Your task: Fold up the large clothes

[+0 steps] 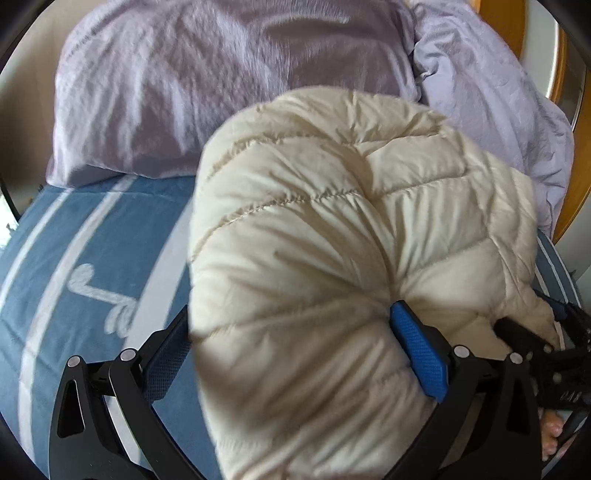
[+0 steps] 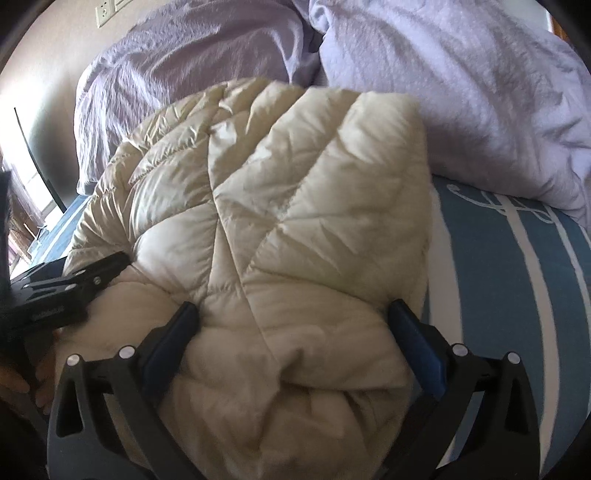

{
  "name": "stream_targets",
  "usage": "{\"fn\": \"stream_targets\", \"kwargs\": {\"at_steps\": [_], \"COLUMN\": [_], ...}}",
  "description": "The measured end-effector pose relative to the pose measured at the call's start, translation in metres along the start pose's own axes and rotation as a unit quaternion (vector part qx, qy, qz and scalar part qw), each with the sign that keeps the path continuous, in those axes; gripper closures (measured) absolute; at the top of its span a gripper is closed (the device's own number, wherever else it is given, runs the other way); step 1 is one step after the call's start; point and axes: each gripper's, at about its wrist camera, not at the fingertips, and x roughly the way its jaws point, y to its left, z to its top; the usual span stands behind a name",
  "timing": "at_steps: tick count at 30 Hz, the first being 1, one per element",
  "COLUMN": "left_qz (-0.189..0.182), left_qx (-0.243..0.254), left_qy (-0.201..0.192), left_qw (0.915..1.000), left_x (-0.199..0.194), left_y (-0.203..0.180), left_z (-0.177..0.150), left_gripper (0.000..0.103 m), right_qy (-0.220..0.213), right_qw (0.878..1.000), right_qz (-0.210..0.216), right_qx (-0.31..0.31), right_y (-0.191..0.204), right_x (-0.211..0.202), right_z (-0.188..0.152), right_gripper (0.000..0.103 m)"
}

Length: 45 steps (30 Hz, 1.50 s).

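Note:
A cream quilted puffer jacket (image 1: 314,229) lies bunched on a blue blanket with white stripes (image 1: 92,240). In the left wrist view my left gripper (image 1: 291,317) stands open and wide. The jacket's bulk fills the gap, hides the left fingertip and dents against the blue right pad (image 1: 417,354). In the right wrist view my right gripper (image 2: 291,314) is also open, and the jacket (image 2: 295,206) sits thick between both fingers. A finger of the left gripper (image 2: 107,267) rests on the jacket's left edge. A finger of the right gripper (image 1: 524,332) shows at the jacket's right edge.
A lilac pillow (image 1: 184,92) and a crumpled lilac duvet (image 1: 498,122) lie just beyond the jacket. The duvet (image 2: 461,92) fills the far right. A wooden bed frame (image 1: 565,184) curves at the right edge, and a wall socket (image 2: 105,11) sits at the top left. A hand (image 1: 552,432) shows at the lower right.

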Motion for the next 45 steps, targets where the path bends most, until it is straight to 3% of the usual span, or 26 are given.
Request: {"fn": "stream_targets", "kwargs": {"at_steps": [11, 21, 26, 45], "left_qz": [-0.004, -0.014, -0.025, -0.064], "left_qx": [0.001, -0.033, -0.031, -0.030], "left_qy": [-0.029, -0.036, -0.033, -0.017], "left_qw": [0.9996, 0.9987, 0.9986, 0.9973], "left_x": [-0.092, -0.152, -0.173, -0.213], "left_y": [-0.010, -0.009, -0.018, -0.028], "left_z": [-0.052, -0.110, -0.125, -0.138], "left_gripper": [0.001, 0.001, 0.001, 0.001], "right_qy": [-0.054, -0.078, -0.076, -0.052], "right_qw": [0.998, 0.997, 0.997, 0.998], "right_qz": [-0.017, 0.013, -0.004, 0.017], "right_qx": [-0.014, 0.028, 0.028, 0.023], "right_y": [0.021, 0.021, 0.025, 0.037], "right_x": [-0.100, -0.176, -0.196, -0.222], "right_z": [-0.051, -0.099, -0.114, -0.129], "right_gripper": [0.002, 0.002, 0.002, 0.002]}}
